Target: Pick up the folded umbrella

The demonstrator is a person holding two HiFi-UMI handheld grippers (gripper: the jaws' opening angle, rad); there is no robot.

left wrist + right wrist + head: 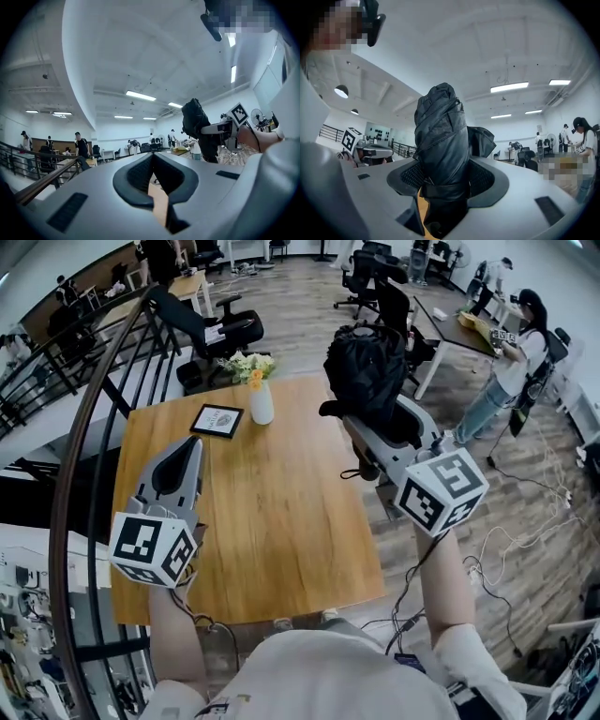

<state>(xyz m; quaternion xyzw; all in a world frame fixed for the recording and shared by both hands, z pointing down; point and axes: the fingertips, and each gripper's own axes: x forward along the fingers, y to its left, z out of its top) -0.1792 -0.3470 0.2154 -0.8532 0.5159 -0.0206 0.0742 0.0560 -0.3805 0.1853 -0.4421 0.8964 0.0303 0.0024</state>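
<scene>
Right gripper (446, 171) is clamped on the black folded umbrella (440, 126) above the tabletop (281, 521), and the left gripper (190, 451) is closed with nothing in it.

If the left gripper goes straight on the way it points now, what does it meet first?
Probably nothing near: the left gripper points level above the table, and its own view shows open room ahead. The framed picture seems to lie below its line, though depth is uncertain.
</scene>
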